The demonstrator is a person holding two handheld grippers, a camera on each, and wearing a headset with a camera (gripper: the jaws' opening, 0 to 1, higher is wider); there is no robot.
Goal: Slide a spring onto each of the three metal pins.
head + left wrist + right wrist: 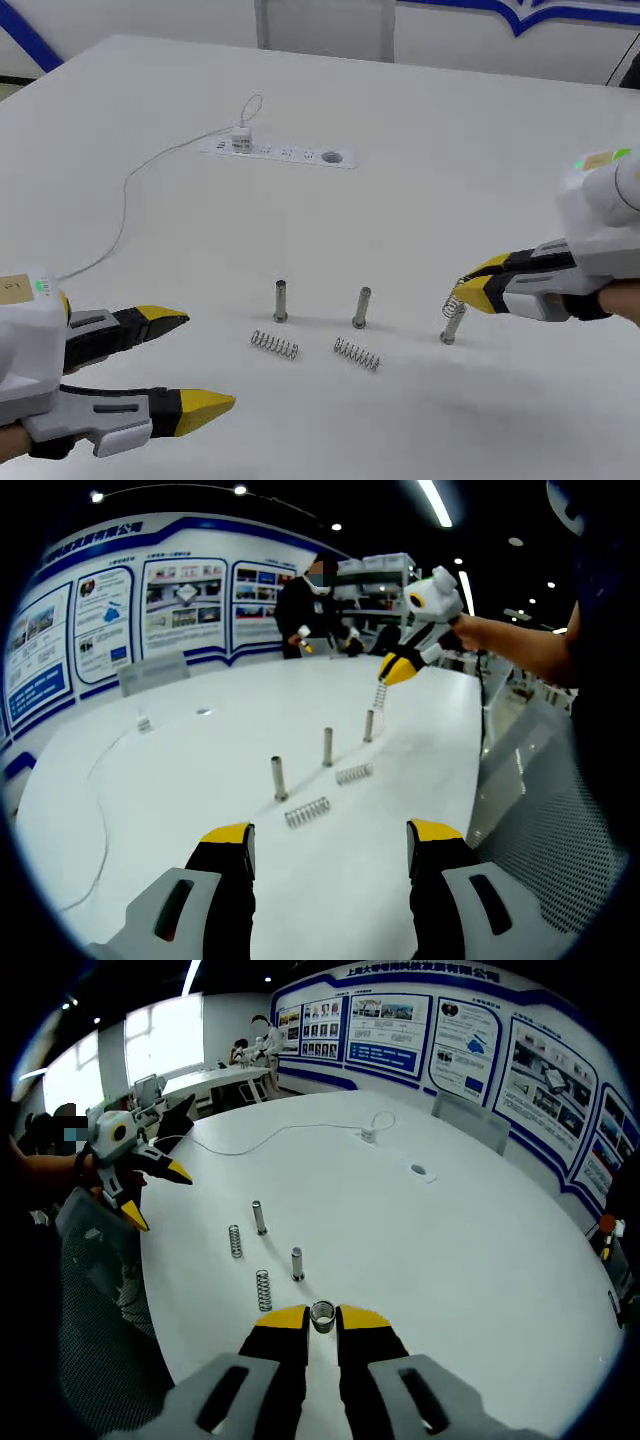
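A: What colours, what shapes?
B: Left gripper [208, 360] and right gripper [462, 287] match: white-grey bodies, black jaws with grey insets, yellow pointed tips.
A: Any markings?
B: A tan label [12, 288] and a small green light [40, 287] on each.

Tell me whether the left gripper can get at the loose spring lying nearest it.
Probably yes. The left gripper is open, and bare table lies between it and that spring. The right gripper is away at the far pin.

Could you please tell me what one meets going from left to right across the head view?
left gripper → left pin → middle pin → right pin → right gripper, holding a spring
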